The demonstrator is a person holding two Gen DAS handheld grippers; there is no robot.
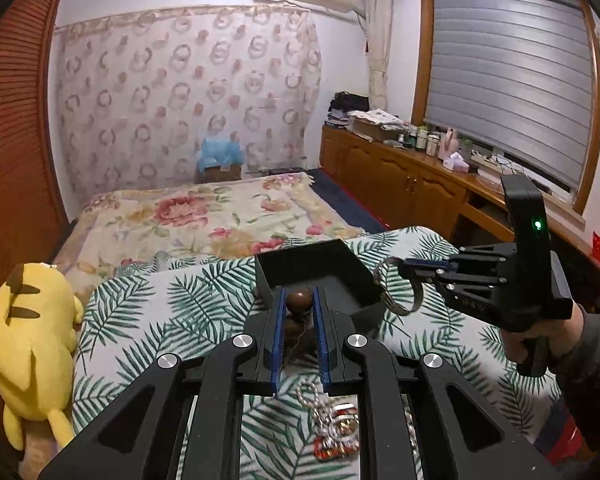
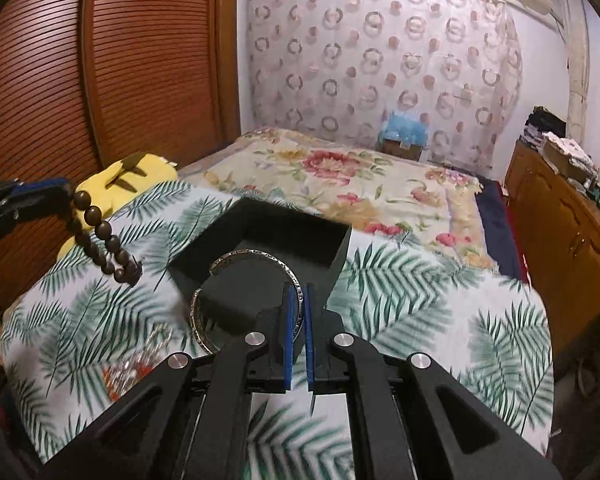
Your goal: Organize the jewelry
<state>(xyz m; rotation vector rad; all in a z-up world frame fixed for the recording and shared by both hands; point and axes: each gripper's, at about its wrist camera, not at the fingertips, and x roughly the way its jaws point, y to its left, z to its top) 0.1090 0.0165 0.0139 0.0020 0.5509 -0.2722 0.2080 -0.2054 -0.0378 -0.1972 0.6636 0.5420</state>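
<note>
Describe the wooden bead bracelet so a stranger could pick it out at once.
Find the palm-leaf cloth with the black box. Left of the box, the left gripper holds up a hanging bracelet. It has round brown beads, unlike the silver bangle.

Black linkage arms, silver pivot screws, blue-padded jaws — green indicator light.

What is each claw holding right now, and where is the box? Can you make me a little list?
left claw: shut on brown bead bracelet
right claw: shut on silver bangle
black box: open, on the leaf-print cloth, in front of both claws
loose jewelry: small heap on the cloth, outside the box
yellow plush toy: at the cloth's left edge
</note>
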